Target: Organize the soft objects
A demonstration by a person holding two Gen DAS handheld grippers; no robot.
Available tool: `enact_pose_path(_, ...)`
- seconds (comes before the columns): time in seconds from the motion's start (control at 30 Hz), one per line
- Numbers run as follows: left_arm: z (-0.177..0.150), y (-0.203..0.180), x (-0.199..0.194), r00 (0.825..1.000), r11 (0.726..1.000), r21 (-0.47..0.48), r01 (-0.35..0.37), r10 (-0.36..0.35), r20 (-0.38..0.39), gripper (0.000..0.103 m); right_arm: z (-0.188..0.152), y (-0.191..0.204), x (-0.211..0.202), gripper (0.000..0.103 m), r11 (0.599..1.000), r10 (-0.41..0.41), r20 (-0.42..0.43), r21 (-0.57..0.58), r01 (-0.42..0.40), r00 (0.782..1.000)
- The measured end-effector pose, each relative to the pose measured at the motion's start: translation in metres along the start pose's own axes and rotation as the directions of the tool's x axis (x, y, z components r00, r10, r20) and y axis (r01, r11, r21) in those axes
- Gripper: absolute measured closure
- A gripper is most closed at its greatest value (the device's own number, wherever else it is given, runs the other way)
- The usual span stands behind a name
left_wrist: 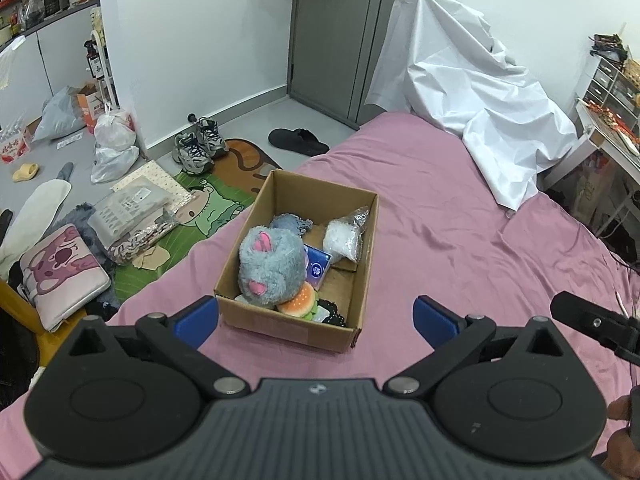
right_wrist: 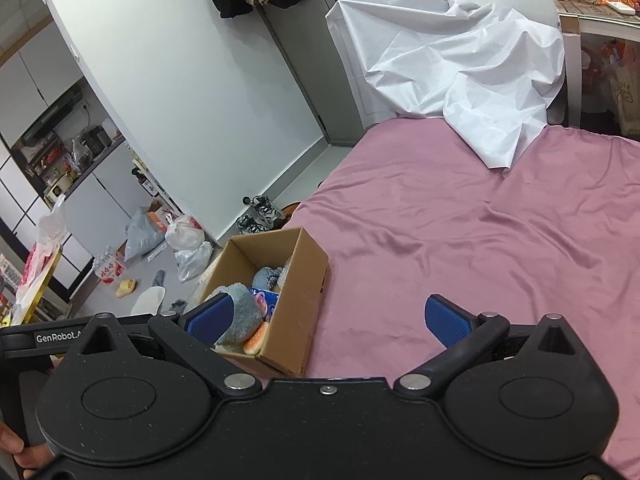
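Left wrist: box [left_wrist: 296, 322] between spread jaws.

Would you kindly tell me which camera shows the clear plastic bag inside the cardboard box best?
The left wrist view: the clear plastic bag lies unobstructed in the cardboard box. In the right wrist view, the box wall hides it.

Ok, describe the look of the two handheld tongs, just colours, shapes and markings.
Both are matte black. The left tongs have a ribbed body, two round discs, silver pivot pins, angled link arms and smooth blue pads. The right tongs look alike but have a speckled smooth body, textured blue pads and white "GenRobot" lettering on the side.
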State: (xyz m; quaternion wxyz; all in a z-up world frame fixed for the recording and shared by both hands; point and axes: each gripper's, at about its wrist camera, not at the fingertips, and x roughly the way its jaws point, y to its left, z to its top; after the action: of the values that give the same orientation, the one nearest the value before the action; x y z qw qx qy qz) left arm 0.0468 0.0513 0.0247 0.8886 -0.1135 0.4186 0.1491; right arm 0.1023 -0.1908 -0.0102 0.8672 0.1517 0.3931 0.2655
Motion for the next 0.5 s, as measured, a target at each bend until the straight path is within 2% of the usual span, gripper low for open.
enact_pose_path(0.5,-0.009,0.006,-0.015,0.999,0.999,0.022,0.025,-0.026,0.025,0.000,-0.005,0.005,-0.026,0.000,0.998,-0.041,0.026,-0.045,0.042,0.999)
